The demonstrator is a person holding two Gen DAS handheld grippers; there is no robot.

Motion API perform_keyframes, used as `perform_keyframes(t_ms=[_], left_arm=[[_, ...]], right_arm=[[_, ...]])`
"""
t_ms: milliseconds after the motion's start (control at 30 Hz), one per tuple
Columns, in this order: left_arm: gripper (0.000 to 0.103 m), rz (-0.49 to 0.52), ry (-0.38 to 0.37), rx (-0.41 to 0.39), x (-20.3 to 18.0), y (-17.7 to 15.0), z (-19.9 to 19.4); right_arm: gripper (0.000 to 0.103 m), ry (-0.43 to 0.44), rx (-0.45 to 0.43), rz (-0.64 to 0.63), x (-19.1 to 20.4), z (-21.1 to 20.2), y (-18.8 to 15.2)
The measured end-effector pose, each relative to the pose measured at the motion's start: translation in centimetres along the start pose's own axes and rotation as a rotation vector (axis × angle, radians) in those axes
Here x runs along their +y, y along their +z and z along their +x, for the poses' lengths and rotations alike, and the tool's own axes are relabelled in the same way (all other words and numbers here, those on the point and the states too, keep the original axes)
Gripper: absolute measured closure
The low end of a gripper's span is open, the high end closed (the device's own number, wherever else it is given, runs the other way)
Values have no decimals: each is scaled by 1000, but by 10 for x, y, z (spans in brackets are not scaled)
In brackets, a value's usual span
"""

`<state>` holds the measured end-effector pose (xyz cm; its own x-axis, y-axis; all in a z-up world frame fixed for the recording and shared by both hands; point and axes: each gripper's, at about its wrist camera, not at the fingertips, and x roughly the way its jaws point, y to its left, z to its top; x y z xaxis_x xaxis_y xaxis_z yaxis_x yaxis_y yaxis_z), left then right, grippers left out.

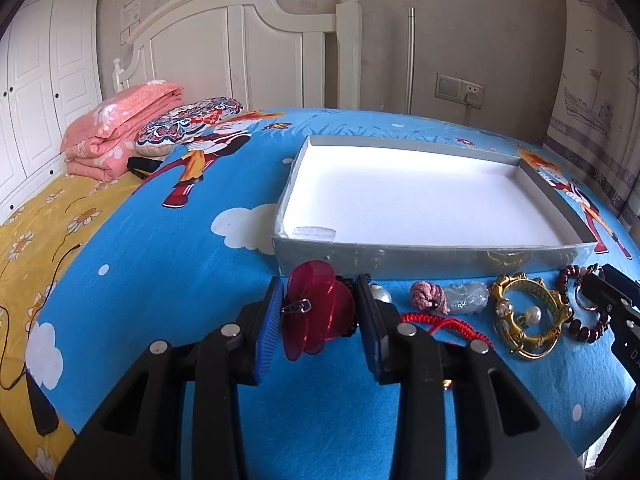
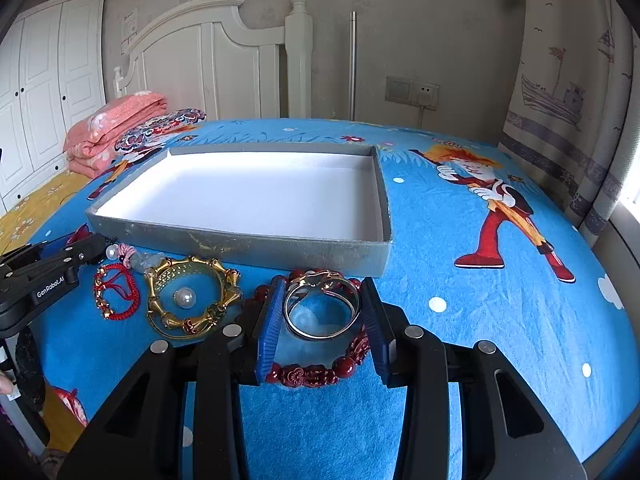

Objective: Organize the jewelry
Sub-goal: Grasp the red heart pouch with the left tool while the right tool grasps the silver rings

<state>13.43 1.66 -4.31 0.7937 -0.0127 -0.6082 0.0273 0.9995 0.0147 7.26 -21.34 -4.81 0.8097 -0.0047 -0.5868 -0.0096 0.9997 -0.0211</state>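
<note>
While both grippers rest on the blue blanket (image 2: 480, 300) before the empty box (image 2: 240, 248), the left gripper (image 1: 320, 312) clamps its half-closed pads on a red flower clip (image 1: 320, 316), and the right gripper (image 2: 320, 312) squeezes a silver ring (image 2: 320, 312) lying on a red bead bracelet (image 2: 316, 374).

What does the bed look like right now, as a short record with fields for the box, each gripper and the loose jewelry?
box: grey tray, white inside, empty
left gripper: closed on red flower ornament
right gripper: closed on silver bangle lying over the red bead bracelet
loose jewelry: gold bangle, red cord bracelet, in front of box
</note>
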Motion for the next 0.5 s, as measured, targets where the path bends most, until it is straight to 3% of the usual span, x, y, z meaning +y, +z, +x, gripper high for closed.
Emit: perform_keyframes(t_ms=[500], left_arm=[[66, -20, -26, -100, 13, -12, -53]], right_arm=[[65, 40, -56, -29, 12, -32, -3]])
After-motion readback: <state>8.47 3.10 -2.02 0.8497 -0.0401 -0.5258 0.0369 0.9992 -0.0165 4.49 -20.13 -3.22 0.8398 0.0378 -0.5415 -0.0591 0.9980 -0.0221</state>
